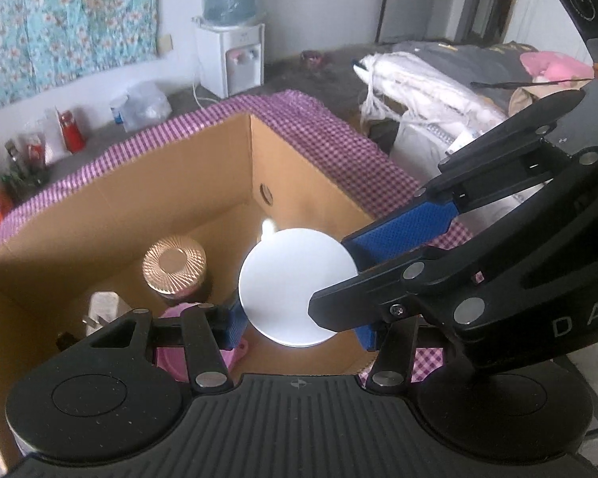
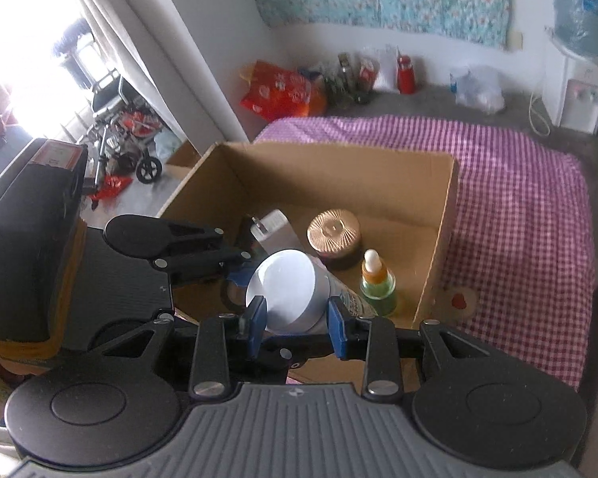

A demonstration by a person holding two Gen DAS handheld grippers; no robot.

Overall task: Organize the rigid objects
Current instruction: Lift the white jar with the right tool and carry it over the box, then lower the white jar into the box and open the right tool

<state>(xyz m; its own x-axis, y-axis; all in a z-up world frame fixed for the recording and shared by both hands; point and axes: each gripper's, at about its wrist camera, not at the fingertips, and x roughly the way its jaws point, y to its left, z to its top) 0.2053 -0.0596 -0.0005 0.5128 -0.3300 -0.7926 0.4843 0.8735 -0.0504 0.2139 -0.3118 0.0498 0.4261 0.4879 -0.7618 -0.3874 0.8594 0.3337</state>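
The right gripper (image 2: 297, 316) pinches a white tube (image 2: 299, 290) across its body just behind the broad round cap, which faces the camera. The left gripper (image 1: 299, 302) also has blue pads (image 1: 235, 324) flanking that cap, though whether they press it I cannot tell. The tube hangs over the open cardboard box (image 2: 438, 239). It looks light, smooth and squeezable (likely to slip), so the stiffer cap end seems the safest hold. The right wrist view shows a green dropper bottle (image 2: 376, 279) at three o'clock of the tube; the left view hides it, showing something pink (image 1: 171, 354) at eight o'clock.
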